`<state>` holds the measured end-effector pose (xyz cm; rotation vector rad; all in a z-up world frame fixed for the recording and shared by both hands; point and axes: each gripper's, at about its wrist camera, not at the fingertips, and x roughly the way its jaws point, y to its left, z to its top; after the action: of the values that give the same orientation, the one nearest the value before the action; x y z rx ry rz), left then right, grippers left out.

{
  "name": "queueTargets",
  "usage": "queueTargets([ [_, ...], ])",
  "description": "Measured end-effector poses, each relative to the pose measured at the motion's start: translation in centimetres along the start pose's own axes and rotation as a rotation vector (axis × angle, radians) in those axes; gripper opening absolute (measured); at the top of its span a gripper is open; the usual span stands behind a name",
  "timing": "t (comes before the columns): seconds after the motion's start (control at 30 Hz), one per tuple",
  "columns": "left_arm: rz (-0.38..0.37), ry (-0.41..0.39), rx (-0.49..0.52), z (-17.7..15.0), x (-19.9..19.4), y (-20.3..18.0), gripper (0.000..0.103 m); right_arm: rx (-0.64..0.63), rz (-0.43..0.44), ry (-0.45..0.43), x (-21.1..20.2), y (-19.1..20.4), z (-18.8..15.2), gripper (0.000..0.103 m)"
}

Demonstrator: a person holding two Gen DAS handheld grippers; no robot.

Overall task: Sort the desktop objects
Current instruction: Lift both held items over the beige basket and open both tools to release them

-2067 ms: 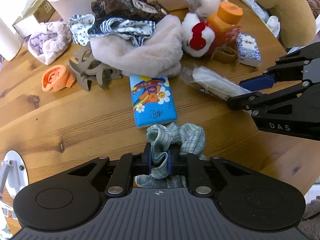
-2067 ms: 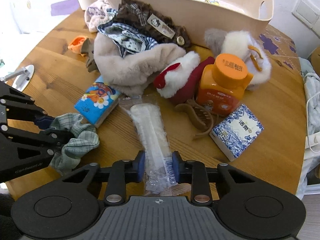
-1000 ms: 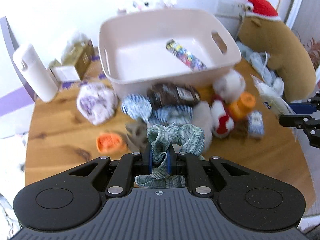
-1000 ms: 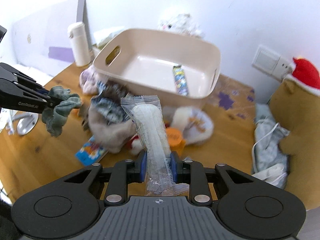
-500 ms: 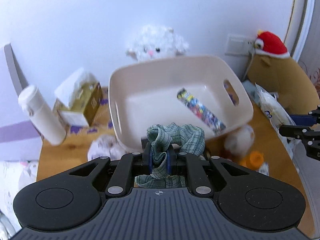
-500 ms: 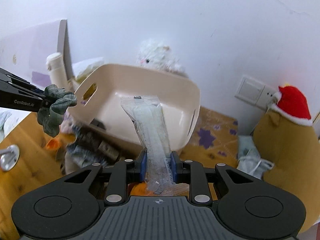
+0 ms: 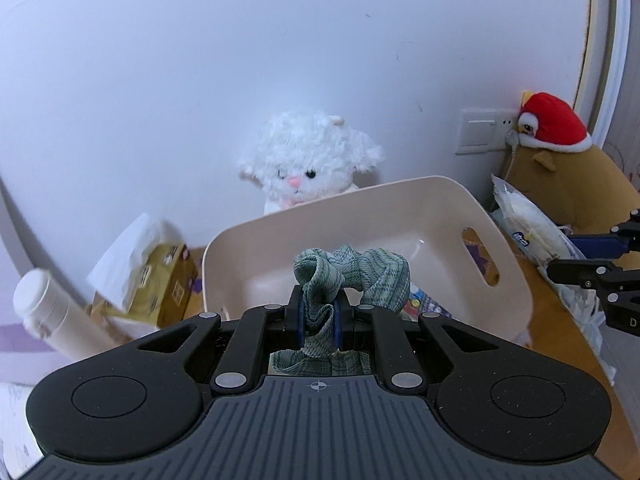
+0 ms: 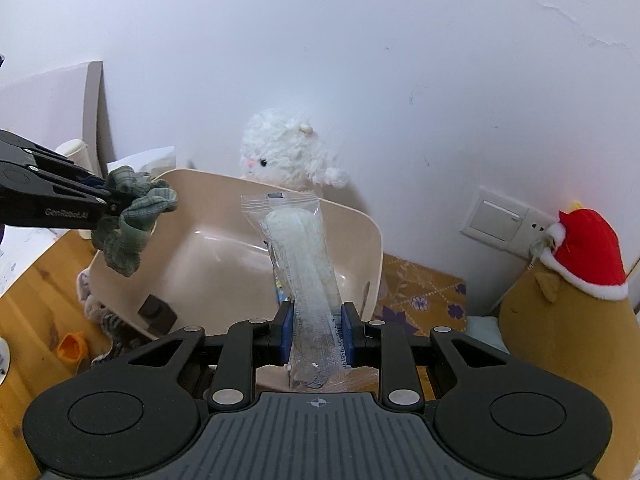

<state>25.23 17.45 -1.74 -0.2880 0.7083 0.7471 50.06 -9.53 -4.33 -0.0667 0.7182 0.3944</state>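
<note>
My left gripper (image 7: 318, 326) is shut on a green checked scrunchie (image 7: 352, 276) and holds it in the air over the near rim of the cream basket (image 7: 436, 208). From the right wrist view the scrunchie (image 8: 132, 220) hangs above the basket's left wall (image 8: 120, 280). My right gripper (image 8: 316, 336) is shut on a clear plastic packet (image 8: 300, 256) with a white pad inside, held upright in front of the basket. The packet also shows in the left wrist view (image 7: 528, 220) at the right. A colourful wrapper (image 7: 424, 304) lies inside the basket.
A white plush lamb (image 7: 308, 164) sits behind the basket against the wall. A brown plush with a red hat (image 8: 576, 304) stands right. A tissue box (image 7: 148, 276) and white bottle (image 7: 56, 316) stand left. Clothes and an orange item (image 8: 72, 346) lie on the wooden table.
Both grippers have risen from the table and moved toward the basket, carrying the scrunchie and the packet. The cluttered tabletop has dropped out of view.
</note>
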Motion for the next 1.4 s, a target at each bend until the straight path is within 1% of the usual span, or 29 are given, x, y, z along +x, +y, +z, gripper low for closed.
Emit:
queueTargets([
  [0.13, 0.011, 0.022, 0.011, 0.6, 2.4, 0.0, 0.012, 0.015, 0.002, 0.028, 2.3, -0.2, 0.6, 0.023],
  [0.3, 0.011, 0.085, 0.033, 0.6, 5.2, -0.2, 0.012, 0.036, 0.001, 0.072, 5.2, 0.1, 0.8, 0.023],
  [0.43, -0.004, 0.153, 0.018, 0.1, 7.4, 0.0, 0.012, 0.065, 0.018, 0.112, 7.4, 0.7, 1.0, 0.023],
  [0.57, 0.009, 0.206, 0.015, -0.5, 9.2, 0.1, 0.012, 0.092, 0.027, 0.145, 9.2, 1.0, 1.1, 0.023],
  [0.67, 0.011, 0.260, 0.018, -0.9, 10.7, 0.2, 0.012, 0.104, 0.039, 0.190, 10.6, 1.2, 1.0, 0.024],
  [0.83, 0.008, 0.381, 0.017, -2.2, 13.2, 0.1, 0.013, 0.092, 0.036, 0.256, 12.1, 1.6, 0.6, 0.024],
  [0.87, 0.012, 0.392, 0.023, -2.5, 13.5, 0.1, 0.013, 0.093, 0.036, 0.263, 12.2, 1.6, 0.5, 0.024],
  [0.97, 0.025, 0.392, 0.043, -2.9, 13.5, -0.1, 0.014, 0.104, 0.039, 0.273, 12.5, 1.5, 0.3, 0.025],
  [1.0, 0.021, 0.390, 0.045, -2.9, 13.4, -0.2, 0.015, 0.109, 0.039, 0.274, 12.4, 1.5, 0.3, 0.031],
  [1.03, 0.019, 0.388, 0.043, -2.8, 13.3, -0.1, 0.022, 0.108, 0.042, 0.270, 12.3, 1.5, 0.2, 0.032],
  [1.07, 0.015, 0.385, 0.039, -2.8, 13.2, 0.0, 0.030, 0.105, 0.040, 0.264, 12.1, 1.6, 0.3, 0.036],
  [1.1, 0.017, 0.382, 0.034, -2.7, 13.1, 0.1, 0.035, 0.101, 0.036, 0.253, 11.8, 1.6, 0.3, 0.041],
  [1.13, 0.021, 0.379, 0.028, -2.6, 12.9, 0.2, 0.049, 0.099, 0.032, 0.245, 11.5, 1.6, 0.3, 0.044],
  [1.17, 0.022, 0.375, 0.024, -2.4, 12.7, 0.3, 0.065, 0.100, 0.025, 0.235, 11.2, 1.5, 0.4, 0.051],
  [1.2, 0.022, 0.368, 0.025, -2.3, 12.5, 0.3, 0.070, 0.103, 0.019, 0.222, 10.8, 1.4, 0.5, 0.056],
  [1.23, 0.023, 0.357, 0.028, -2.1, 12.2, 0.2, 0.072, 0.106, 0.021, 0.208, 10.4, 1.2, 0.6, 0.058],
  [1.3, 0.027, 0.342, 0.037, -2.0, 11.6, 0.0, 0.073, 0.113, 0.022, 0.183, 9.4, 0.8, 0.6, 0.068],
  [1.37, 0.027, 0.337, 0.032, -1.7, 11.2, 0.0, 0.075, 0.118, 0.015, 0.162, 8.5, 0.4, 0.5, 0.072],
  [1.4, 0.025, 0.335, 0.022, -1.5, 10.9, 0.0, 0.075, 0.115, 0.013, 0.155, 8.1, 0.2, 0.4, 0.072],
])
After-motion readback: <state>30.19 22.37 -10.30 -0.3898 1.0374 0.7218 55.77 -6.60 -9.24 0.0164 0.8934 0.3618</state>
